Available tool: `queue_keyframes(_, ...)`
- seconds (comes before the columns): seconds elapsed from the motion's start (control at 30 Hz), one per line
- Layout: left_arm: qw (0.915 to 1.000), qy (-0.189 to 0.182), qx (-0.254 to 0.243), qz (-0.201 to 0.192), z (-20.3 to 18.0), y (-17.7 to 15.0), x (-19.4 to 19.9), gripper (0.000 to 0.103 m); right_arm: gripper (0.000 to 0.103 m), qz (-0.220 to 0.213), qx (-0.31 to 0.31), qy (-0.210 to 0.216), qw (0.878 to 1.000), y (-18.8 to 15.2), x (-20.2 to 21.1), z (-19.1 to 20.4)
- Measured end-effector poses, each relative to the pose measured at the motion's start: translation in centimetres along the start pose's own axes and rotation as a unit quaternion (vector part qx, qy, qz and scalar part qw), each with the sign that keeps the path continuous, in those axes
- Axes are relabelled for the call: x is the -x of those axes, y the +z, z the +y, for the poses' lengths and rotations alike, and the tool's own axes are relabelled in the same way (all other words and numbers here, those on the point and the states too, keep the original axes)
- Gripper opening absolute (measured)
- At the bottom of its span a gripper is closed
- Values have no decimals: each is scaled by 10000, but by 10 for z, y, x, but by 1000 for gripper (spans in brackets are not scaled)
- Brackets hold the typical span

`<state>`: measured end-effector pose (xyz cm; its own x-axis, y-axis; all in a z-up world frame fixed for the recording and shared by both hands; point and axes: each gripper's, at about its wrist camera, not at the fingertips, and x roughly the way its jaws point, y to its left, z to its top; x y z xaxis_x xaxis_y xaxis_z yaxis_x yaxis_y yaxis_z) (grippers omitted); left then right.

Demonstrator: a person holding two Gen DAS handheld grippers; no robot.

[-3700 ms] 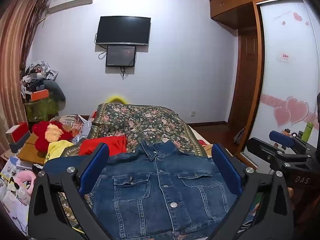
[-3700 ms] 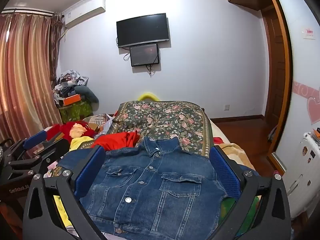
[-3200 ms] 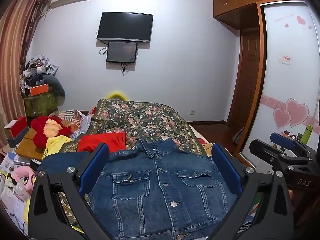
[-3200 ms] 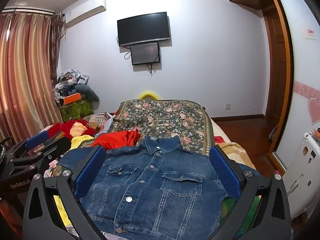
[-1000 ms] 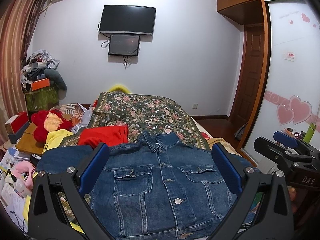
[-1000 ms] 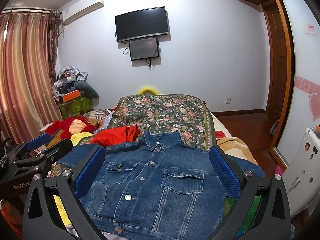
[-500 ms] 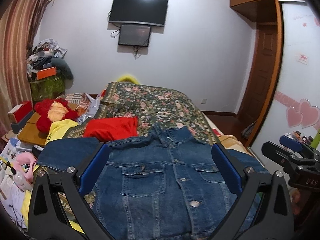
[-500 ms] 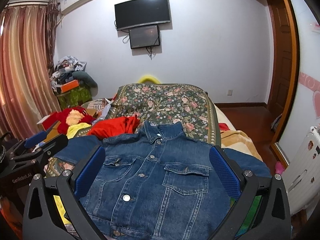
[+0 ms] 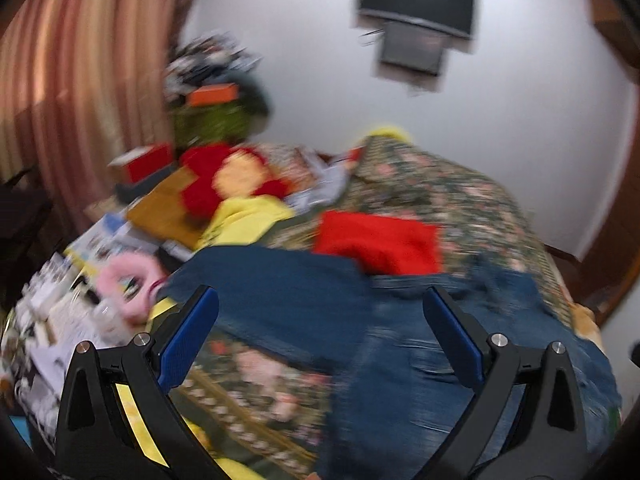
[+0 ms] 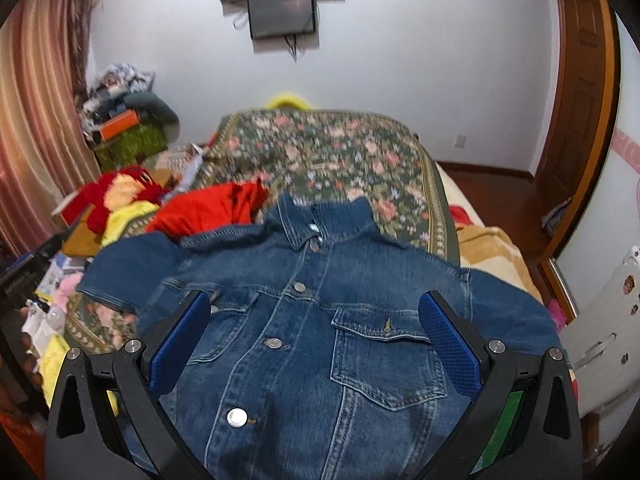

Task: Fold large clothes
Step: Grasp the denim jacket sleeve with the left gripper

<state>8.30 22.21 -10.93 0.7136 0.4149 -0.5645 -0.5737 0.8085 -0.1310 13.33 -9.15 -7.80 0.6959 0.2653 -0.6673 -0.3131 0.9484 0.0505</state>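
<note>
Both your left claw (image 9: 320,326) and right claw (image 10: 314,326) are wide open over the jacket (image 10: 320,320), so grab just one layer or it bunches up.

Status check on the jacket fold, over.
Left claw open, over the jacket's sleeve side. Right claw open, above the denim jacket, spread flat, buttoned, unfolded. Red garment touches its shoulder.

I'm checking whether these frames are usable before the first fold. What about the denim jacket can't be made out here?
- Denim jacket hem: cut off by the bottom edge, right wrist view.
- Right cuff: hidden behind the right gripper finger.
- Seams and buttons: motion-blurred, left wrist view, behind the open left gripper.
- Left cuff: blurred there.
</note>
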Motion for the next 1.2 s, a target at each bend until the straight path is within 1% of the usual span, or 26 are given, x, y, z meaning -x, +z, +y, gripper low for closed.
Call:
queue_keyframes(0.03, 9996, 135, 190, 156, 17, -1, -15, 103, 103, 57, -3, -35, 10000, 1, -5, 1)
queue_keyframes(0.07, 9991, 197, 293, 250, 26, -2, -23, 103, 103, 117, -12, -84, 9999, 2, -11, 1)
queue_keyframes(0.1, 9976, 284, 489, 411, 43, -4, -37, 103, 103, 168, -21, -143, 9998, 3, -16, 3)
queue_keyframes(0.17, 9940, 344, 779, 679, 67, -9, -58, 103, 103, 258, -35, -268, 9993, 5, -25, 5)
queue_keyframes(0.23, 9879, 247, 1121, 1039, 96, -17, -80, 103, 103, 355, -50, -336, 9988, 6, -36, 7)
queue_keyframes(0.27, 9855, 236, 1223, 1150, 103, -19, -87, 103, 103, 387, -64, -336, 9987, 7, -40, 7)
queue_keyframes(0.33, 9779, 203, 1502, 1439, 123, -28, -105, 103, 103, 508, -55, -395, 9979, 9, -50, 7)
queue_keyframes(0.4, 9689, 36, 1785, 1713, 141, -35, -123, 103, 103, 623, -18, -476, 9969, 10, -58, 9)
queue_keyframes(0.43, 9619, -148, 2011, 1847, 152, -39, -132, 101, 103, 664, 0, -517, 9965, 11, -62, 10)
queue_keyframes(0.53, 9463, -581, 2468, 2004, 172, -44, -148, 99, 103, 751, 56, -596, 9954, 13, -70, 13)
queue_keyframes(0.57, 9421, -689, 2595, 2007, 178, -44, -153, 99, 103, 782, 74, -615, 9950, 13, -72, 15)
queue_keyframes(0.67, 9361, -961, 2798, 1900, 191, -39, -164, 99, 103, 868, 107, -605, 9943, 14, -79, 18)
queue_keyframes(0.73, 9284, -1203, 2984, 1862, 201, -35, -173, 99, 103, 917, 135, -599, 9939, 14, -83, 20)
queue_keyframes(0.77, 9247, -1254, 3074, 1864, 206, -34, -179, 99, 103, 937, 159, -601, 9937, 14, -84, 21)
queue_keyframes(0.83, 9155, -1319, 3289, 1903, 219, -33, -191, 98, 103, 962, 187, -617, 9933, 14, -86, 23)
queue_keyframes(0.9, 9032, -1411, 3550, 1959, 232, -35, -204, 95, 103, 964, 200, -637, 9931, 14, -87, 23)
queue_keyframes(0.97, 8844, -1439, 3932, 2062, 245, -42, -220, 94, 103, 955, 184, -665, 9930, 14, -86, 22)
queue_keyframes(1.03, 8688, -1457, 4256, 2071, 256, -48, -232, 93, 103, 947, 136, -674, 9931, 15, -86, 20)
queue_keyframes(1.1, 8672, -1362, 4328, 2052, 261, -47, -236, 90, 103, 938, 85, -644, 9935, 16, -85, 18)
queue_keyframes(1.13, 8683, -1271, 4327, 2066, 262, -44, -239, 88, 103, 939, 56, -634, 9935, 16, -85, 17)
queue_keyframes(1.17, 8711, -1185, 4289, 2079, 262, -41, -240, 87, 103, 930, 26, -625, 9937, 17, -84, 16)
queue_keyframes(1.2, 8756, -1064, 4218, 2098, 261, -37, -241, 83, 103, 921, -1, -621, 9938, 17, -84, 14)
